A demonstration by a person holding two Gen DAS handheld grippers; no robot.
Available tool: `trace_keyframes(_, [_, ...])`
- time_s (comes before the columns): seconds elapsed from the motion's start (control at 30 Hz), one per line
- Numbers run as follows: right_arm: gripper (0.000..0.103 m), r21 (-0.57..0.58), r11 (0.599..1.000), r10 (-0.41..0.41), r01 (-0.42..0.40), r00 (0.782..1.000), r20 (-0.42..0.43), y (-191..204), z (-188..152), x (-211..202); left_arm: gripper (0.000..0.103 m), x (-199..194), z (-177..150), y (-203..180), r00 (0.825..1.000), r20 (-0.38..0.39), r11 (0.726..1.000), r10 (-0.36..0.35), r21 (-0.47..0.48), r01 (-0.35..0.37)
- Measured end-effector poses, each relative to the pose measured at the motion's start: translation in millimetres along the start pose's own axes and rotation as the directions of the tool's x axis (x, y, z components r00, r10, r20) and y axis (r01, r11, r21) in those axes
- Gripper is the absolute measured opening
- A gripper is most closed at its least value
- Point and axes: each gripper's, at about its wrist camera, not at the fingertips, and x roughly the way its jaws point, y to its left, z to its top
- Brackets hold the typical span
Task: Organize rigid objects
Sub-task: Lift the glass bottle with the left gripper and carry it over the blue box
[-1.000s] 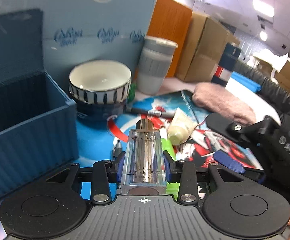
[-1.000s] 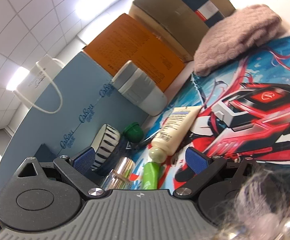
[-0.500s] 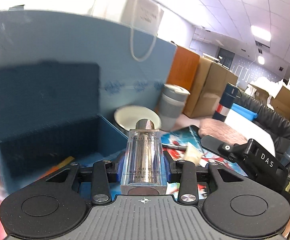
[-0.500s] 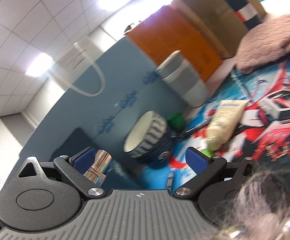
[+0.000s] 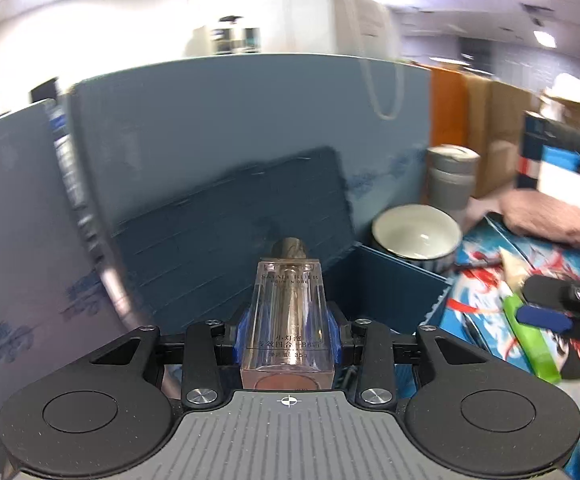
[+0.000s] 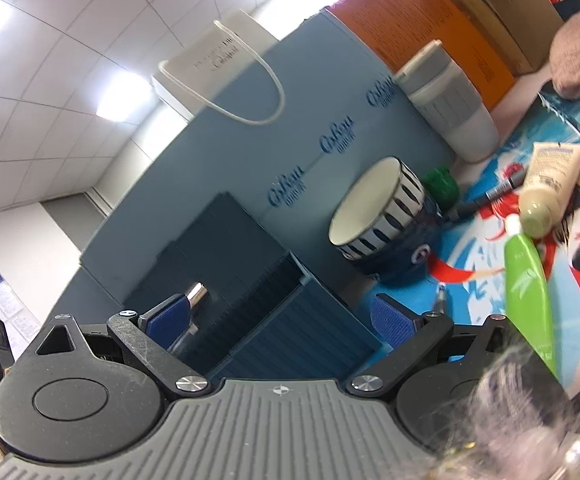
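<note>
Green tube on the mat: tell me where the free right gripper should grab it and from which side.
Grip the green tube across its narrow width at mid-body, coming from above with the right gripper, whose jaws are open and empty. It lies flat on the mat, so its sides are free. Avoid the cap end, which sits against the cream tube.

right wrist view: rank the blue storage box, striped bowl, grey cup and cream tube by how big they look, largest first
1. blue storage box, though it sits nearest the camera, which inflates it
2. grey cup
3. striped bowl, close to the cup, so that pair is unsure
4. cream tube
</note>
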Motion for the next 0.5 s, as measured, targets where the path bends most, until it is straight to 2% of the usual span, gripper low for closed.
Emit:
trace_keyframes(0.07, [0.097, 0.006, 1.0, -0.005, 0.005, 1.0, 0.0, -3, -1, 1, 0.035, 8, -2, -5, 0.999, -0.014, 0.997, -0.049, 0.064, 0.05])
trace_keyframes(0.13, [0.097, 0.009, 1.0, -0.003, 0.003, 1.0, 0.001, -7, 0, 2, 0.035, 21, -4, -8, 0.997, -0.047, 0.993, -0.069, 0.092, 0.073])
trace_keyframes(0.23, [0.097, 0.007, 1.0, -0.005, 0.005, 1.0, -0.001, -10, 0, 4, 0.035, 38, -9, -10, 0.985, -0.106, 0.985, -0.133, 0.091, 0.143])
trace_keyframes(0.3, [0.097, 0.008, 1.0, -0.009, 0.009, 1.0, -0.008, -12, 0, 6, 0.035, 50, -11, -5, 0.973, -0.155, 0.981, -0.174, 0.059, 0.185])
trace_keyframes(0.37, [0.097, 0.02, 1.0, -0.012, 0.012, 1.0, -0.02, -15, 0, 8, 0.035, 57, -12, 3, 0.956, -0.177, 0.972, -0.232, -0.012, 0.233])
trace_keyframes(0.5, [0.097, 0.036, 0.999, -0.018, 0.019, 0.999, -0.031, -19, 0, 10, 0.035, 74, -10, 15, 0.927, -0.241, 0.956, -0.289, -0.13, 0.264])
